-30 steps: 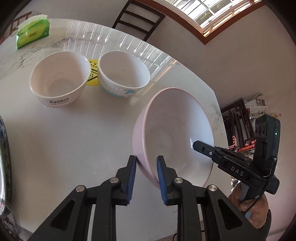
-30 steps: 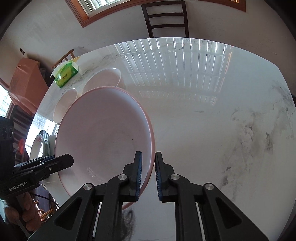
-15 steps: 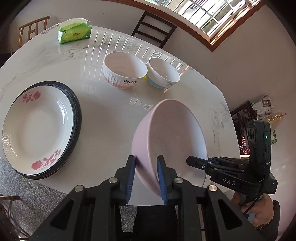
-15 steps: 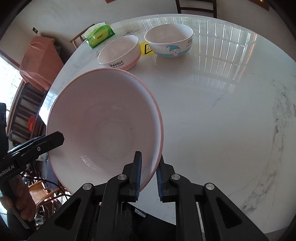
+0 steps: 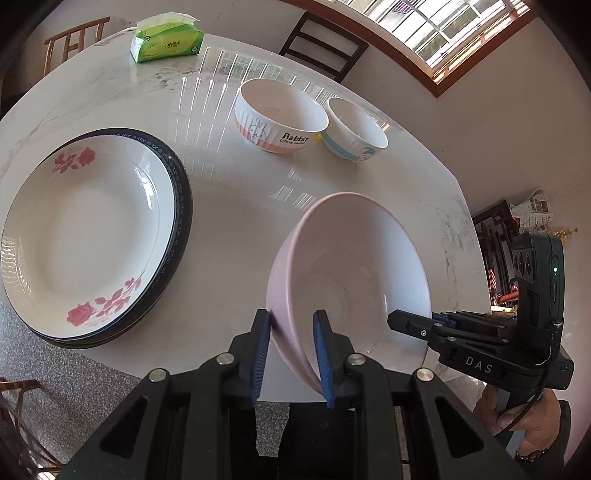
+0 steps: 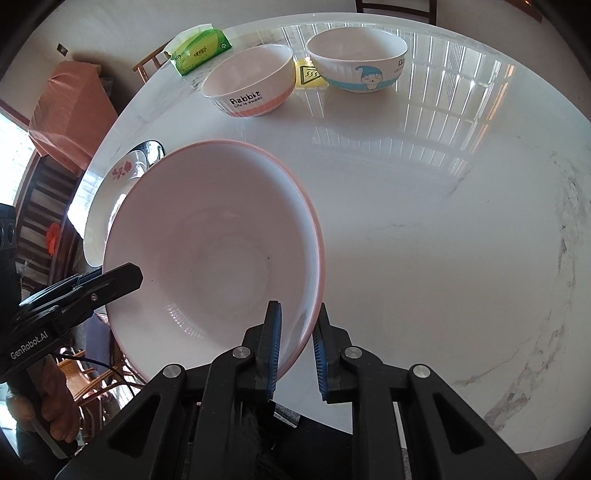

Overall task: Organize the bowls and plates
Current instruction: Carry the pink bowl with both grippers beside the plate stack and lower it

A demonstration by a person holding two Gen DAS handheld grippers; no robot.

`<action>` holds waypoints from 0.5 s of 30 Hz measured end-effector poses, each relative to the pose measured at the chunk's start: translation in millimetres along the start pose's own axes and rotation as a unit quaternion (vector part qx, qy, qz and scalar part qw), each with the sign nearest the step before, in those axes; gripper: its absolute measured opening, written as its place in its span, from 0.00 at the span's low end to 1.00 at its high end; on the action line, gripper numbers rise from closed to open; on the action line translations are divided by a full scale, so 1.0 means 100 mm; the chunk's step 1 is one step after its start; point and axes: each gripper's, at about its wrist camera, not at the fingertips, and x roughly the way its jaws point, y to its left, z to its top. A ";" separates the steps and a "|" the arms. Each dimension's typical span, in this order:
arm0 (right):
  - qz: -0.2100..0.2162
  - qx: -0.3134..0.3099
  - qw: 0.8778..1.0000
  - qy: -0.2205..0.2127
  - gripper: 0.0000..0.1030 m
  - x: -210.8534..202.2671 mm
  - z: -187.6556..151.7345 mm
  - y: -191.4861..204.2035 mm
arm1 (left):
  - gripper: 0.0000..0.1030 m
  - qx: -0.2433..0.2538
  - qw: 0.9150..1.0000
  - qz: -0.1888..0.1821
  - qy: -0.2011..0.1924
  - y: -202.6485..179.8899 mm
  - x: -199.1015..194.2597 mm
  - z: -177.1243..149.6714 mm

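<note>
1. Nearest to me, my left gripper (image 5: 291, 350) is clamped on the rim of the pink bowl (image 5: 354, 273), one blue pad on its outer wall and one inside.
2. My right gripper (image 6: 297, 349) pinches the opposite rim of the same bowl (image 6: 210, 258), pads on either side of the wall (from the left view its fingers poke in from the right at the bowl's edge).
3. The bowl is held between both grippers, tilted, over the near edge of the white table (image 5: 236, 229); I cannot tell whether its base touches the top.
4. To the left of the bowl, well apart from it, a rose plate (image 5: 85, 236) sits on a dark-rimmed plate (image 5: 181, 206), stacked flat on the table.
5. Farther back stands the Rabbit bowl (image 5: 280, 114), upright, with the blue-banded bowl (image 5: 356, 127) just beside it on its right.
6. Between those two bowls a yellow mat (image 6: 308, 75) shows on the table in the right view.
7. At the far edge lies a green tissue pack (image 5: 168, 38).
8. Beyond the table, a dark chair (image 5: 323, 42) stands under the window (image 5: 443, 22).
</note>
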 end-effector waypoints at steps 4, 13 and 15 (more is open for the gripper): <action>0.003 -0.002 1.000 -0.005 0.18 0.01 -0.02 0.01 | 0.22 0.011 1.000 0.008 -0.004 0.02 0.03 -0.01; 0.030 -0.002 0.998 -0.051 0.30 -0.19 -0.06 0.00 | 0.29 0.048 0.998 0.024 -0.024 0.00 -0.03 -0.03; 0.041 0.005 0.997 -0.072 0.32 -0.29 -0.06 -0.04 | 0.30 0.059 0.997 0.028 -0.032 -0.03 -0.09 -0.03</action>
